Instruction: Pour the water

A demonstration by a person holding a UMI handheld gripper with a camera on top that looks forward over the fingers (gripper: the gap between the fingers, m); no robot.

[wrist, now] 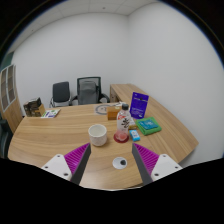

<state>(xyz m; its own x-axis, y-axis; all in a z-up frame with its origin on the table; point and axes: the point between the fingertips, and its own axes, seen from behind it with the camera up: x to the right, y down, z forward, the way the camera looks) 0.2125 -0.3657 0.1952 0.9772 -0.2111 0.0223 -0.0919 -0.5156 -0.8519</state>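
Observation:
A white cup [97, 134] stands on the wooden table [50, 135], just ahead of my fingers and a little left of the middle. A small bottle with a red label [122, 132] stands to its right. My gripper [112, 162] is open and empty, above the table's near edge, with its purple pads [74, 157] spread wide. A small white disc with a dark centre [120, 162] lies on the table between the fingers.
A teal box [149, 126] and a purple carton [139, 102] stand to the right beyond the bottle. A round dish [107, 110] lies farther back. Two office chairs [77, 92] stand behind the table. Clutter [35, 108] sits at the far left end.

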